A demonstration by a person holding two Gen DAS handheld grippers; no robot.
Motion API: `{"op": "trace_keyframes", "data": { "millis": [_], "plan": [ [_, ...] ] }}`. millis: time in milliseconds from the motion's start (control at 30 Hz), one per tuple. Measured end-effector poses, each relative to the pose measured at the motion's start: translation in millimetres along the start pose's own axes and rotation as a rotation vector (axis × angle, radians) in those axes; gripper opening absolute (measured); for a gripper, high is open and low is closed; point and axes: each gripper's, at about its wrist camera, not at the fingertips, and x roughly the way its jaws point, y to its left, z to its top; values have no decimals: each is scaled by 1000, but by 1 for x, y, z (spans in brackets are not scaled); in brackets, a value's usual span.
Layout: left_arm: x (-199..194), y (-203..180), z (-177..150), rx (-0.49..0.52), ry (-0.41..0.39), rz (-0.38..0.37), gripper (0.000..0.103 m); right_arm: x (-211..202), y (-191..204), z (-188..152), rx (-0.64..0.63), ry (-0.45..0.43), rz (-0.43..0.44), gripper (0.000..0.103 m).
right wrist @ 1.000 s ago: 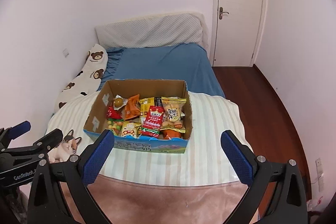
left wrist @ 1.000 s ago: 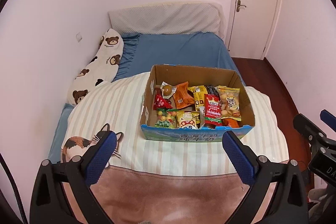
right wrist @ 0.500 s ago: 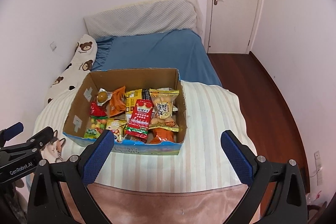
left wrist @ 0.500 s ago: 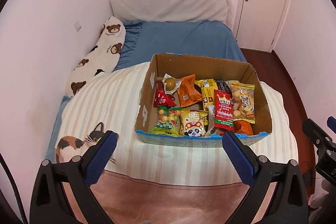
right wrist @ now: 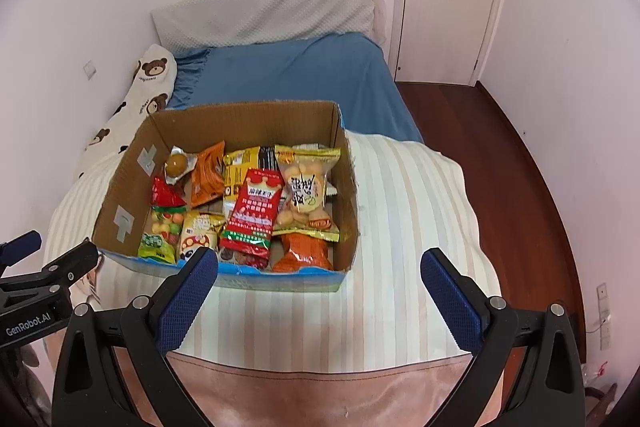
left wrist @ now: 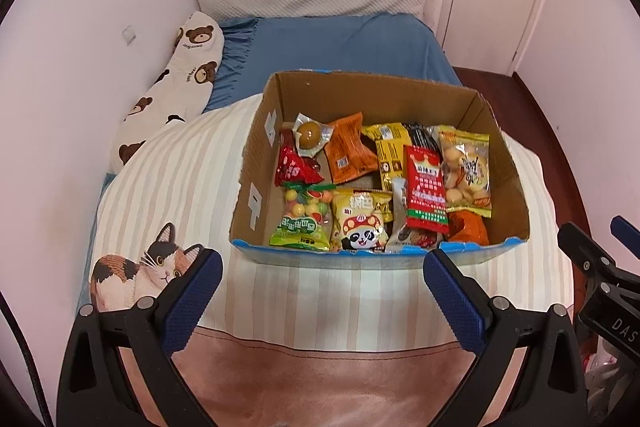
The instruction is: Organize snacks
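An open cardboard box (left wrist: 508,163) (right wrist: 120,187) sits on the striped quilt, filled with several snack packets: a red packet (left wrist: 425,193) (right wrist: 254,213), a panda packet (left wrist: 360,221), a green candy bag (left wrist: 304,219) (right wrist: 160,235), orange packets (left wrist: 348,149) (right wrist: 304,253) and a biscuit bag (left wrist: 466,171) (right wrist: 306,187). My left gripper (left wrist: 322,275) is open and empty, just short of the box's near wall. My right gripper (right wrist: 320,273) is open and empty, near the box's front right corner.
The striped quilt (left wrist: 180,187) (right wrist: 420,227) with a cat print (left wrist: 136,267) covers the near bed. A bear-print pillow (left wrist: 176,83) lies along the left wall. Blue sheet (right wrist: 300,75) and headboard cushion lie beyond. Wooden floor (right wrist: 520,167) and a door are on the right.
Both grippers have moved forward towards the box, which now looks larger and closer. Both stay open and empty.
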Motion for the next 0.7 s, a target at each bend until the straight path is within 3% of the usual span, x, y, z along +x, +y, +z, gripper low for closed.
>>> {"op": "trace_keyframes", "data": {
  "millis": [700],
  "plan": [
    [14, -2, 0, 20, 24, -2, 103, 11, 2, -2, -7, 26, -6, 103]
  ]
}}
